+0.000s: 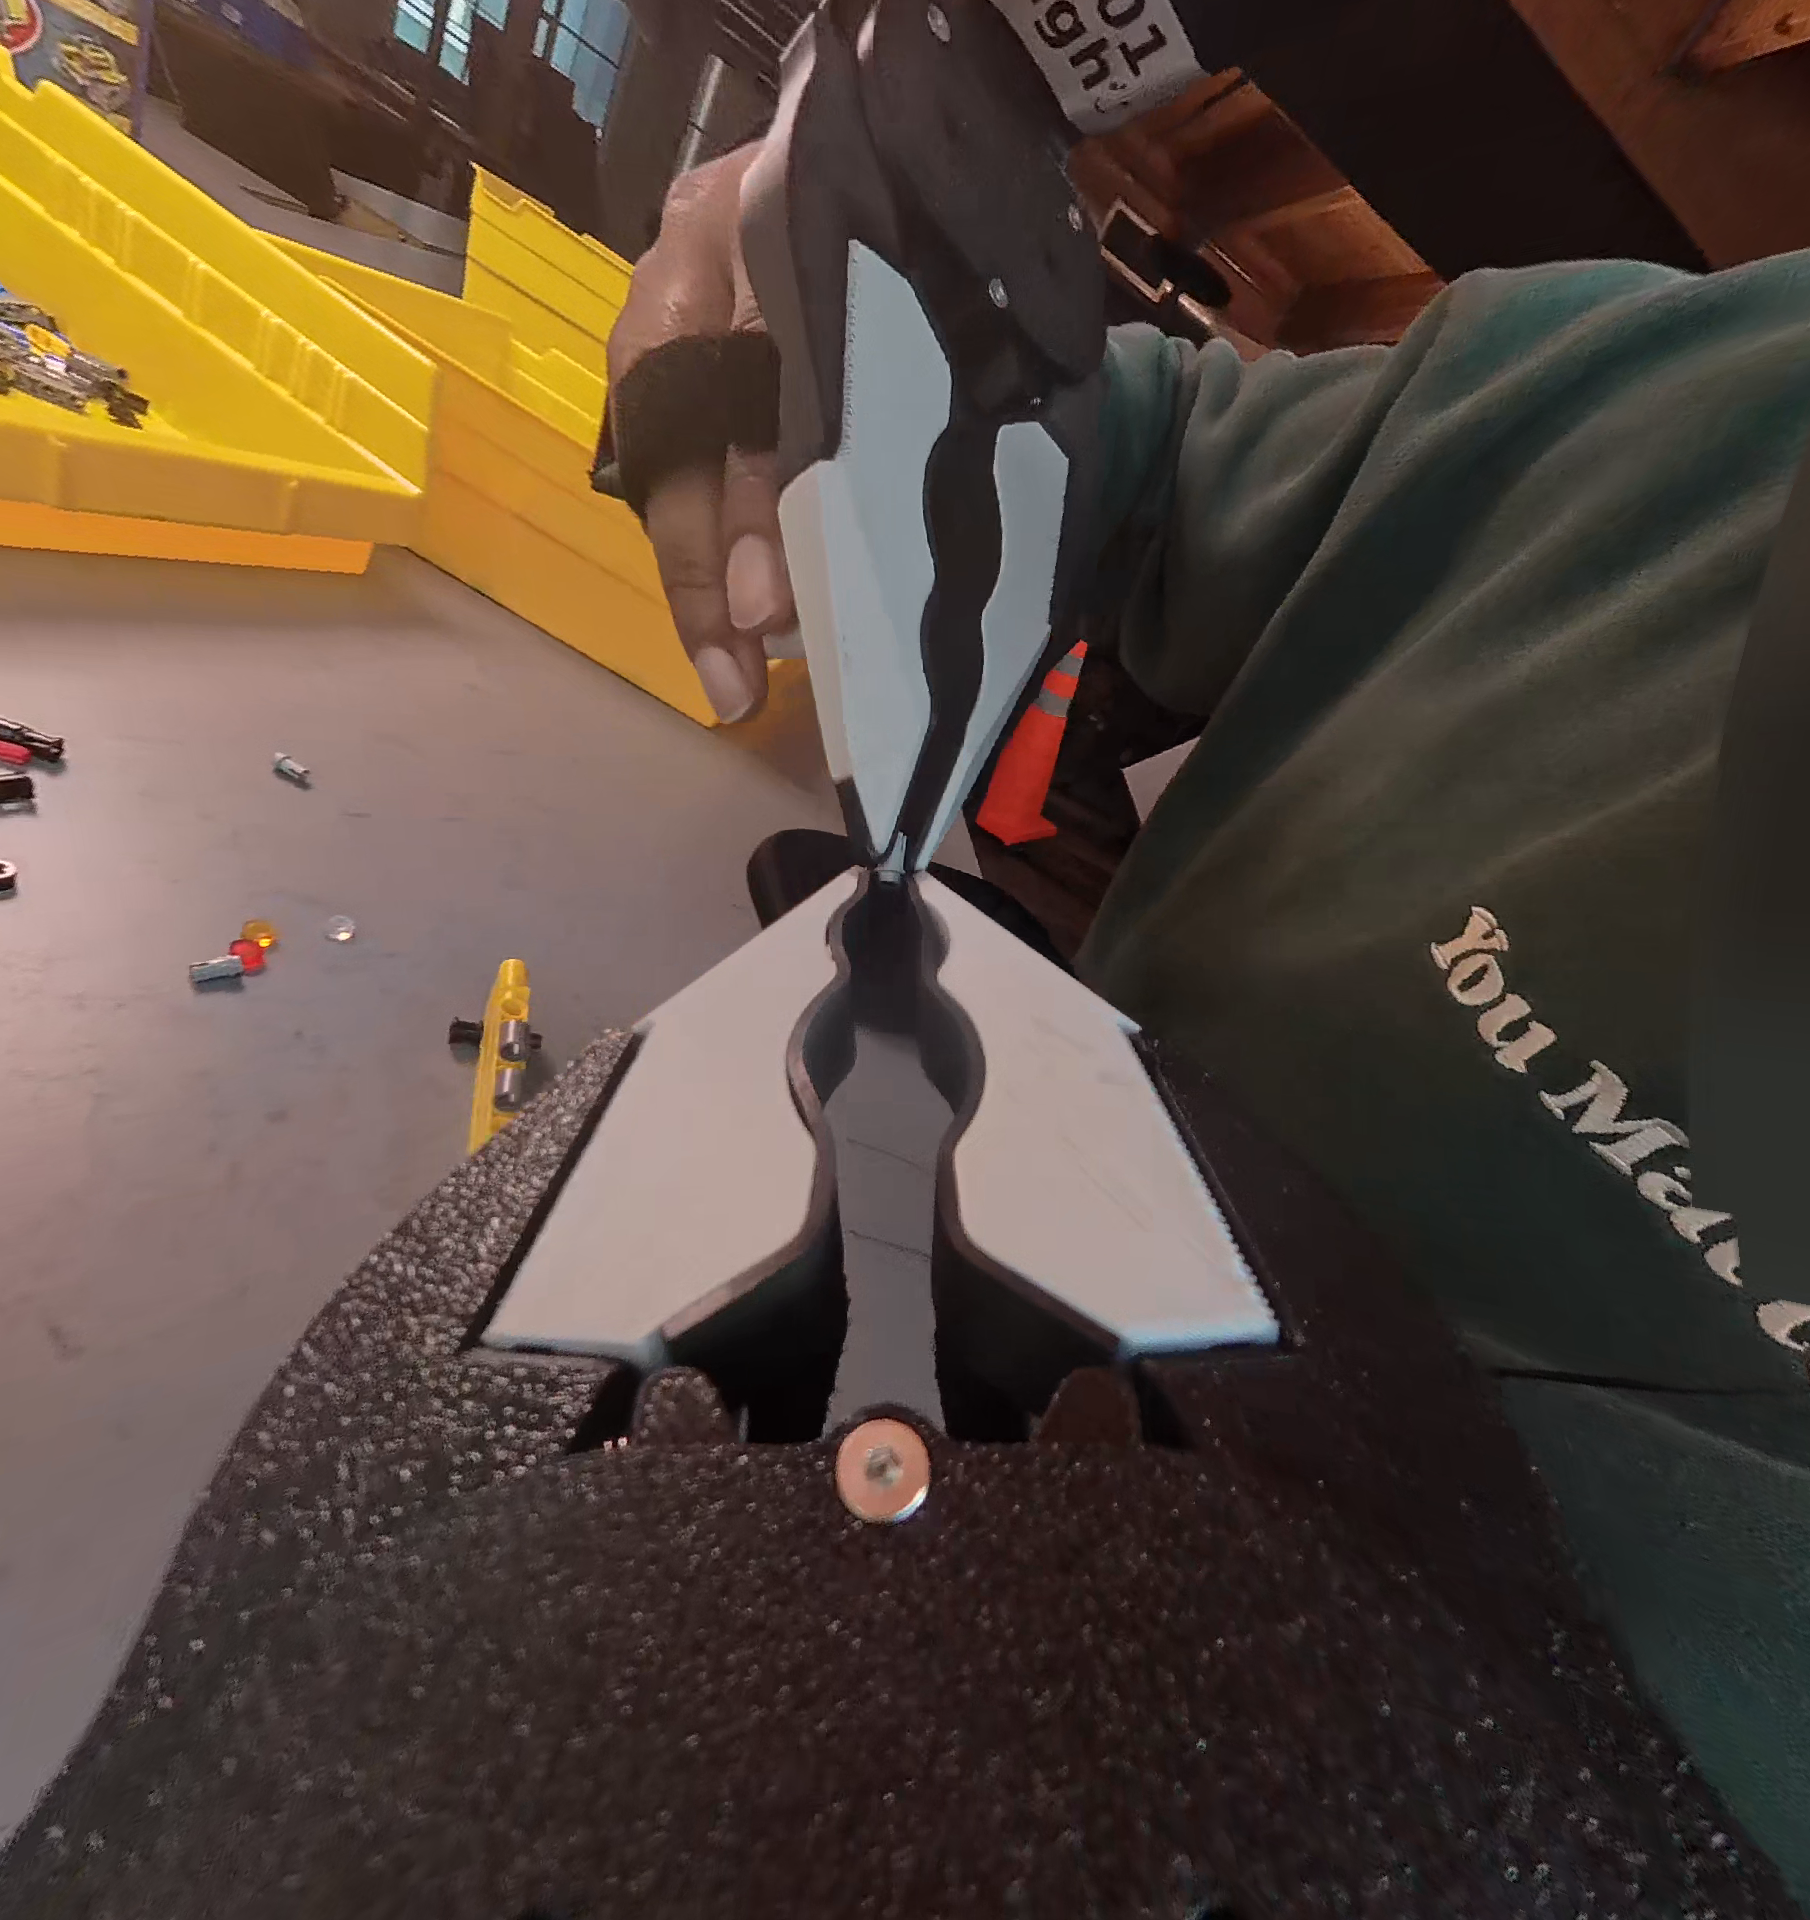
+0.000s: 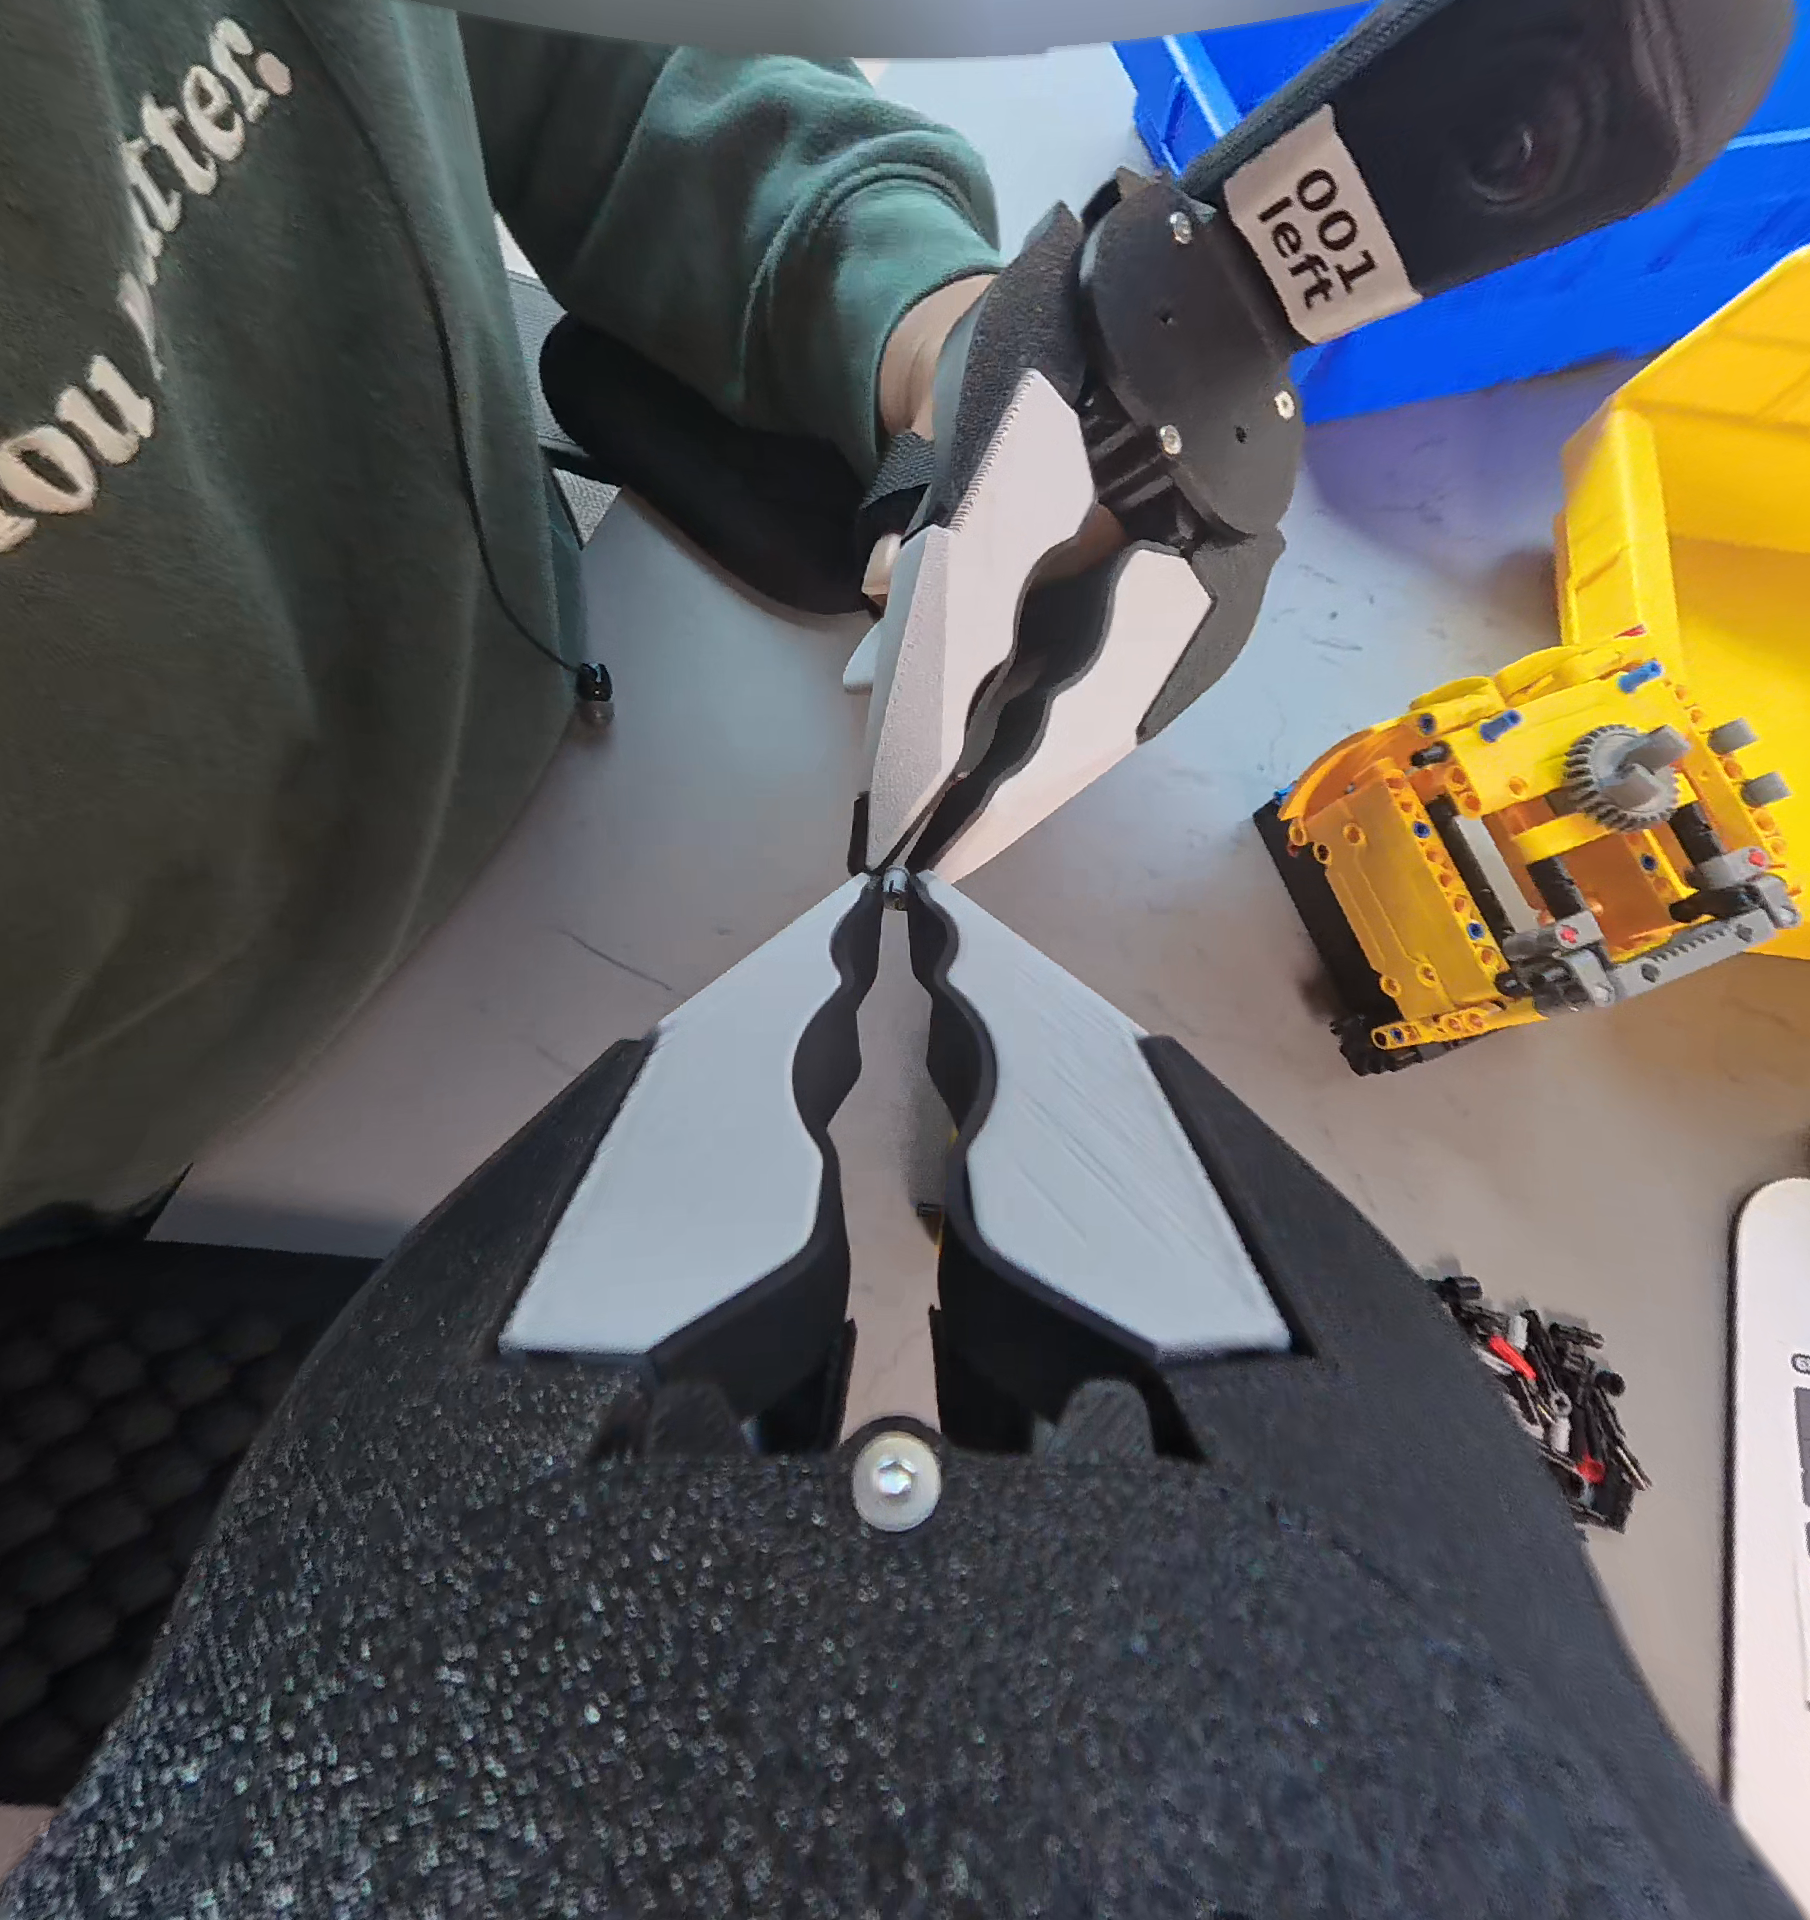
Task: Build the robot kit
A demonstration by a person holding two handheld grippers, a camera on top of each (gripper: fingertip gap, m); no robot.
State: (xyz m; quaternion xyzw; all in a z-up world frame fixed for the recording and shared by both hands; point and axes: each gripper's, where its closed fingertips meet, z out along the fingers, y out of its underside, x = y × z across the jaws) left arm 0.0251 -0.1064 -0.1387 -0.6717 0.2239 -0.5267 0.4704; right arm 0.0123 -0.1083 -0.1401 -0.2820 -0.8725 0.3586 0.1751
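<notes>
Between the two sets of meeting fingertips, above the grey table (image 2: 1140, 935), sits a tiny grey pin (image 2: 894, 886), likely light, stiff and easily dropped, best pinched across its ends. The left gripper (image 1: 885, 871) and the right gripper (image 2: 890, 883) each close on it tip to tip. The hand (image 1: 703, 499) angles the right gripper downward; loose bricks (image 1: 226, 961) lie well apart.

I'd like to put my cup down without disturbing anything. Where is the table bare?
Bare grey table lies nearer than the yellow beam and scattered small parts. Another patch sits between the left gripper and the yellow model. It is crowded near the black pin pile and yellow trays.
</notes>
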